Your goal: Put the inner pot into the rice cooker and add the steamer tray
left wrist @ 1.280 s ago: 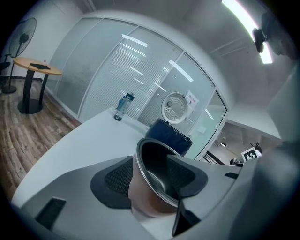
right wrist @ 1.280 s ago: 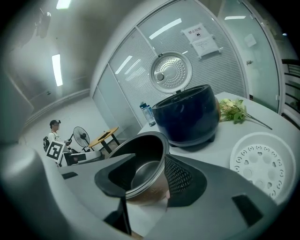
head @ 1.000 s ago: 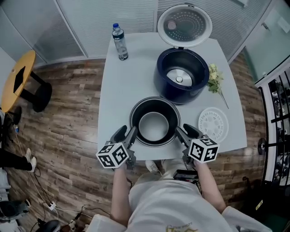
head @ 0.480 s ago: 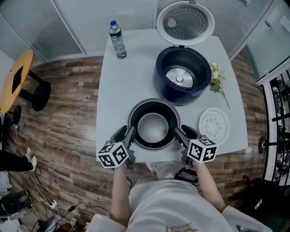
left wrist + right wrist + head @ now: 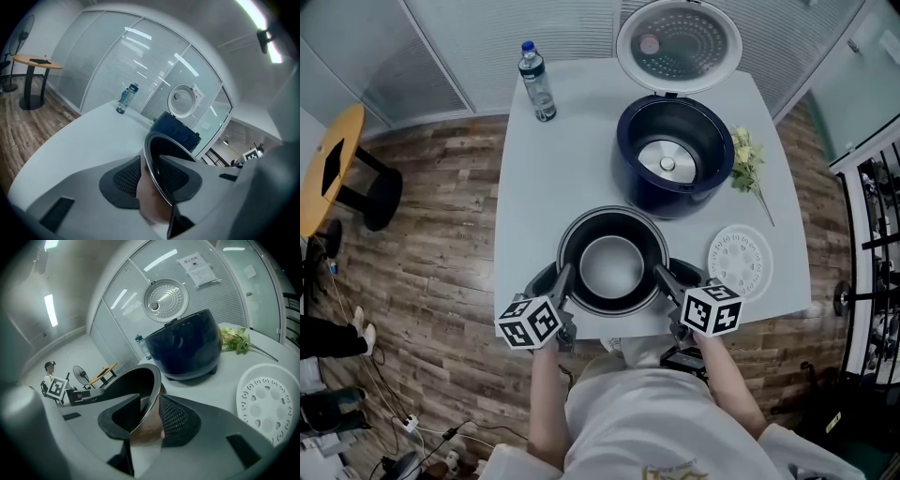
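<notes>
Okay, so your inner pot isn't in the rice cooker yet. It's sitting upright on the white surface, just in front of the cooker on your side of it, and it's empty inside.

Your left gripper is at the pot's left rim and your right gripper is at its right rim, both nearer you than the cooker. In the left gripper view the rim runs right between the two fingers, one pad outside the wall and one inside. It's the same in the right gripper view, where the pot wall stands between those fingers.

Both pairs are closing in on the rim. From these angles it looks like the pads haven't fully bitten down yet, but the view is tight, so take that with a grain of salt.

The cooker itself is open, with its lid tipped up behind it and the round heating plate showing at the bottom.

The steamer tray lies flat in front of the cooker and off to its right, apart from the pot. A sprig of flowers lies just beside the cooker's right side. A water bottle stands well off to the cooker's left.
</notes>
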`<state>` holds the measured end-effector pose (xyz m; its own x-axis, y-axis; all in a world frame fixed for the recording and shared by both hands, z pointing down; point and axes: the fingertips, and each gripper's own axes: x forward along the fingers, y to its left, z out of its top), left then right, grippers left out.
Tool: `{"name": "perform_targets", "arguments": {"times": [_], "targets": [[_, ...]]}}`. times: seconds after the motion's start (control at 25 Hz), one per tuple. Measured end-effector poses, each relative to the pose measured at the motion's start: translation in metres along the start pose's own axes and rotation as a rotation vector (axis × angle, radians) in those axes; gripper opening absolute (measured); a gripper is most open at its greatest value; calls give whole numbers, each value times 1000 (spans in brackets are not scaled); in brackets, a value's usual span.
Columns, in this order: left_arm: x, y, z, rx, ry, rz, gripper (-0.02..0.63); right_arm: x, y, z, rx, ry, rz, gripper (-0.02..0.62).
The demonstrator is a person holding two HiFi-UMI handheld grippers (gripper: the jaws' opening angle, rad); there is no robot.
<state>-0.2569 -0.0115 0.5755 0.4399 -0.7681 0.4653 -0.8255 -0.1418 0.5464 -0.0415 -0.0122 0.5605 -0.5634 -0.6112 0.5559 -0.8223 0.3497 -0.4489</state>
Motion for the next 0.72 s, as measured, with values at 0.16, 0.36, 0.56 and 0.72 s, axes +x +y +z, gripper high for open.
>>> {"name": "perform_targets", "arguments": {"times": [0.16,0.36,0.56,0.72], "targets": [[3,-3,0,17,5,7,94,1,1,0,-14,2,2,123],[2,-2,0,20,5,23,89,1,-1,-1,22,19,6,112],[-2,-2,0,57,13,48,90,-1,2,-1,63,23,34,98],[-5,-3,0,47,-1,51,87,-4,4,4,62,-7,24,91]]}}
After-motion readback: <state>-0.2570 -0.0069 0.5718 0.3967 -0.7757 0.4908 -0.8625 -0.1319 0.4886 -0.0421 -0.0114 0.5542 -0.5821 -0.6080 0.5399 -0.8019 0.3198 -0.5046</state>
